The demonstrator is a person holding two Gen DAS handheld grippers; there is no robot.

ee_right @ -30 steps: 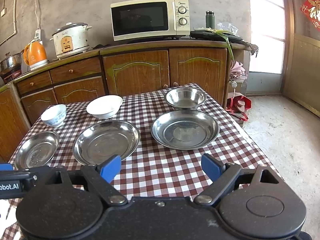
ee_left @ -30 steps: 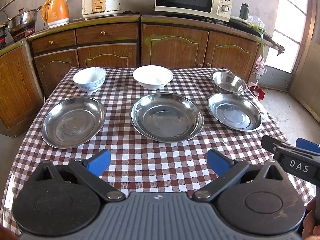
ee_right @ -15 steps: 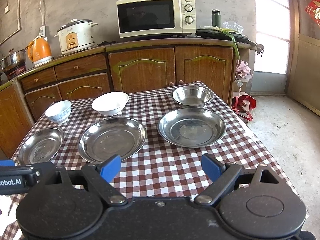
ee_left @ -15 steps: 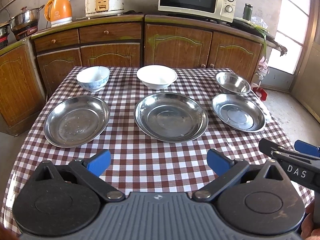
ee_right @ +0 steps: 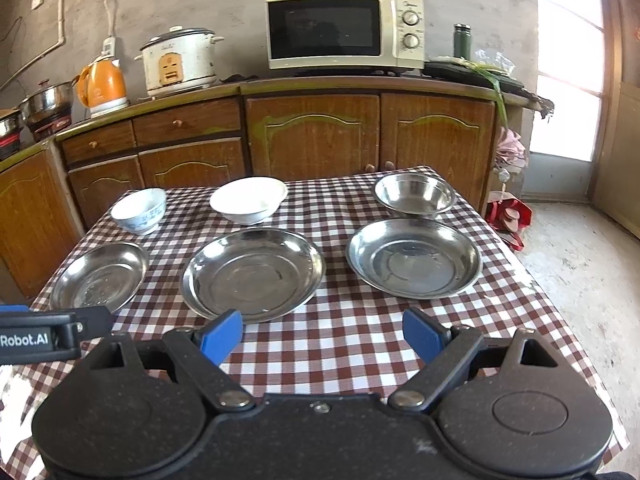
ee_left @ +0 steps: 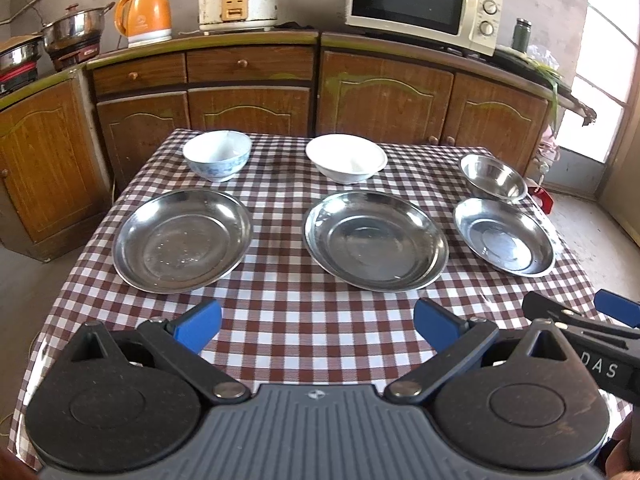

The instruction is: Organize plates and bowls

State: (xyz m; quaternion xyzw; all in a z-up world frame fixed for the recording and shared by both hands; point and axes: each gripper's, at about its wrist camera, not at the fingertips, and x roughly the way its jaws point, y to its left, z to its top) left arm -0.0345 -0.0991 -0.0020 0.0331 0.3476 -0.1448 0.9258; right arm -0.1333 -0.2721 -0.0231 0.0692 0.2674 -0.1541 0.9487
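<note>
Right hand-held gripper (ee_left: 580,316) reads "DAS"; left (ee_right: 52,330) reads "Robot.AI".

- The left claw (ee_left: 318,326) has drawn back and risen from the checked counter (ee_left: 320,300); the plates and bowls ahead of it sit farther off and lower in its view, and more of the cupboards behind shows.
- The steel pot (ee_left: 74,32) on the stove, far left of the left claw, has come more fully into view.
- The right claw (ee_right: 322,334) has turned slightly left; the middle steel plate (ee_right: 252,272) now lies more nearly straight ahead of it.
- In the left view, the right claw (ee_left: 580,320) sits lower at the right edge.
</note>
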